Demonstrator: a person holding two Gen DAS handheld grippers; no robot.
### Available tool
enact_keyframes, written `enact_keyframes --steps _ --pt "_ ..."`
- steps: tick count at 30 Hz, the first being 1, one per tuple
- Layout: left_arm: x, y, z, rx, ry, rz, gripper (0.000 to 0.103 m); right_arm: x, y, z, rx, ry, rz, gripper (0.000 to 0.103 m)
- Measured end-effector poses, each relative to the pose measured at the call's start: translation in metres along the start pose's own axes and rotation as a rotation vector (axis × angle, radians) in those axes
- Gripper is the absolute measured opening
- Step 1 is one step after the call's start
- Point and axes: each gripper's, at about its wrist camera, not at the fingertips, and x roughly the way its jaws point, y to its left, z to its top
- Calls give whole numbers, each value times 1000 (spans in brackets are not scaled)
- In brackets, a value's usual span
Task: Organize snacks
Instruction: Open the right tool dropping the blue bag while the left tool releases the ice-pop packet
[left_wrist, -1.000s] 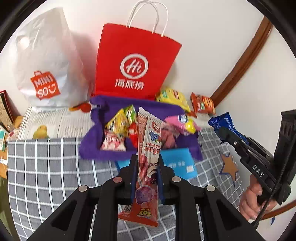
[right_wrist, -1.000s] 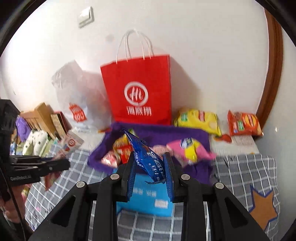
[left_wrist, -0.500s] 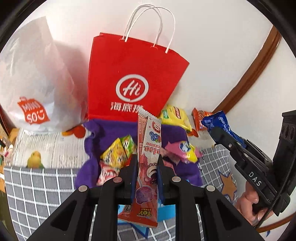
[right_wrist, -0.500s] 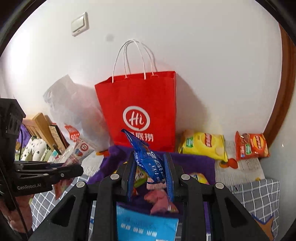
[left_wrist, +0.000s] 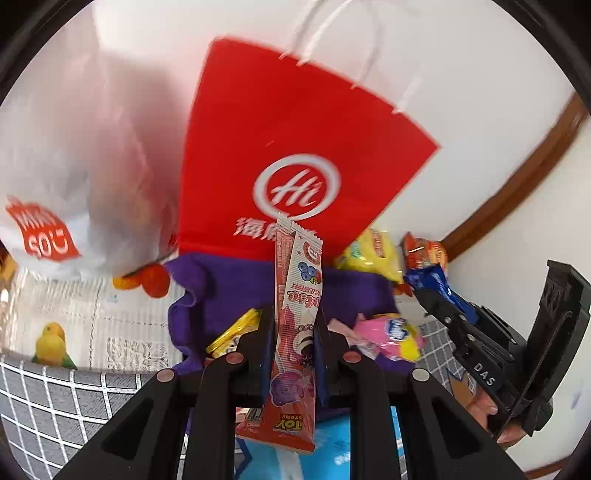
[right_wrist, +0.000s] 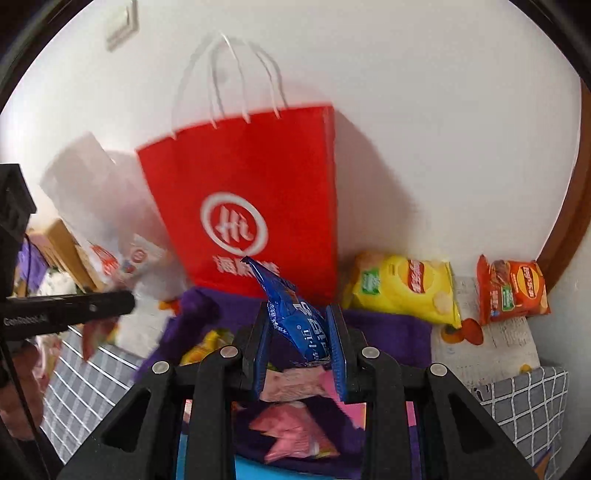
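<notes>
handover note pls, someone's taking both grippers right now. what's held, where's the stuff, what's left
Left gripper: shut on the long red Toy Story snack stick, held upright.
Right gripper: shut on the blue snack packet, tilted.
Both are raised in front of the red paper bag, above the purple bin, which holds several snacks, among them a pink-and-yellow packet.
Yellow chip bag and orange chip bag lie by the wall, outside the bin.
Done: two snacks picked up. Left: place both; likely the chip bags after.

Grid-patterned tablecloth (left_wrist: 55, 398) under purple cloth (left_wrist: 229, 288).
</notes>
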Motion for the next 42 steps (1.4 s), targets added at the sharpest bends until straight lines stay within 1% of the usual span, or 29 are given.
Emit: enact_keyframes --steps 1,2,4,7,11,13,18,24,30,34,42 --pt "4 3 1 -11 9 2 18 4 -1 -2 -8 12 1 28" --pt "14 8 1 -20 35 12 18 11 -1 -5 -21 30 6 28" --pt "23 12 1 -16 56 14 18 21 -1 -8 -40 67 19 28" --pt "30 20 3 -31 76 4 18 37 1 -14 -54 116 20 29" --pt "41 32 2 -65 121 7 18 56 5 -22 -55 187 43 29" --pt "46 39 2 -89 137 -7 18 66 8 -27 -63 217 29 29" --pt "57 43 1 -92 170 11 18 84 15 -36 -77 277 27 29" --pt "76 43 -4 -93 218 42 18 92 18 -40 -84 312 12 29" --pt "77 41 -6 -88 223 48 18 90 16 -42 -83 318 2 30" --pt "81 40 -6 -87 234 50 18 96 18 -42 -89 329 4 30" --pt "91 32 -9 -69 261 49 18 103 25 -47 -110 340 -19 30"
